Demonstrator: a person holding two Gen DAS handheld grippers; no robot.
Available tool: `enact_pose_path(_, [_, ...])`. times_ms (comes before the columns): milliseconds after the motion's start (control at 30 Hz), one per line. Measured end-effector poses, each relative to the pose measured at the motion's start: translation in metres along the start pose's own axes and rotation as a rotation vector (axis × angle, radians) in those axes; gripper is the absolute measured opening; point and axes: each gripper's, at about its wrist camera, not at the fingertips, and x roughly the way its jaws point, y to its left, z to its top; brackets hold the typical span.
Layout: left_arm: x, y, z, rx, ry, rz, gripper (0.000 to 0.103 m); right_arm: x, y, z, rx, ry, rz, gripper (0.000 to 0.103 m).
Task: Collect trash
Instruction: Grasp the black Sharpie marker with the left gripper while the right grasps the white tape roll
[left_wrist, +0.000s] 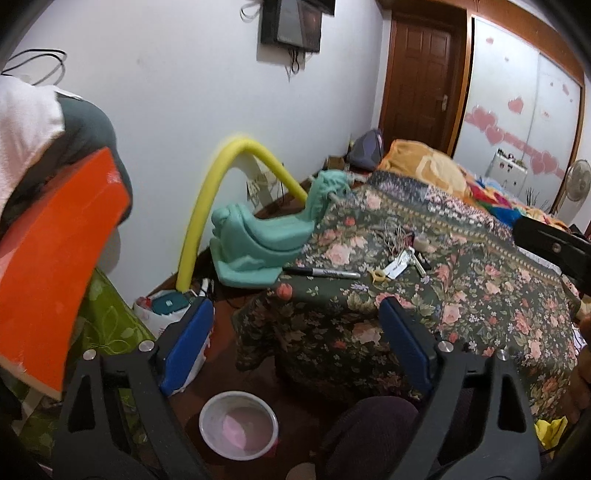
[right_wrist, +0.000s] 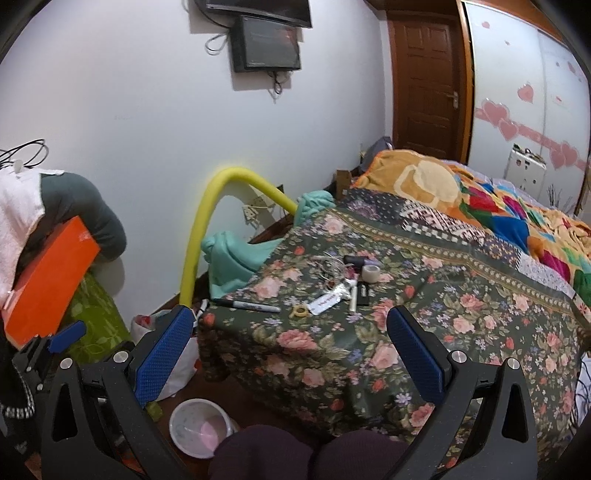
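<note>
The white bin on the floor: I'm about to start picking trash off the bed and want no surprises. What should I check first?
1. Left tool open, empty: ok.
2. Right tool open, empty: ok.
3. White bin upright, mouth unblocked: ok.
4. Small items reachable on the floral bedspread, black marker nearest the edge: ok.
5. Which items are trash: cannot tell.
6. Tangled wires clear of the other items: not ok.

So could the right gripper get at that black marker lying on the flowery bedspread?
Probably yes: the right gripper is open and empty, and the marker lies exposed near the bedspread corner, nothing covering it.
</note>
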Motion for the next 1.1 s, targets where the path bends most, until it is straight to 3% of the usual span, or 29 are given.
enact_pose_path(233, [0.048, -0.027, 0.014, 0.028, 0.080, -0.055, 0.090, 0.028, -0.042, -0.005, 0.050, 0.061, -0.052, 0.103])
enact_pose_path(333, [0.072, -0.039, 0.018, 0.036, 0.113, -0.042, 0.090, 0.040, -0.057, -0.005, 0.047, 0.081, -0.079, 0.103])
enact_pose_path(500, [0.109, -0.049, 0.027, -0.002, 0.133, -0.033, 0.090, 0.062, -0.084, -0.002, 0.044, 0.099, -0.087, 0.103])
enact_pose_path(700, [0.154, -0.055, 0.034, -0.052, 0.211, -0.061, 0.090, 0.098, -0.105, 0.005, 0.015, 0.126, -0.081, 0.102])
enact_pose_path(800, [0.172, -0.051, 0.036, -0.104, 0.233, -0.062, 0.089, 0.122, -0.114, 0.007, 0.004, 0.153, -0.052, 0.096])
enact_pose_path(1000, [0.207, -0.031, 0.035, -0.220, 0.284, 0.022, 0.081, 0.176, -0.133, 0.014, 0.006, 0.234, 0.000, 0.076])
enact_pose_path(1100, [0.223, -0.020, 0.032, -0.277, 0.309, 0.051, 0.078, 0.199, -0.142, 0.017, 0.014, 0.249, 0.020, 0.075])
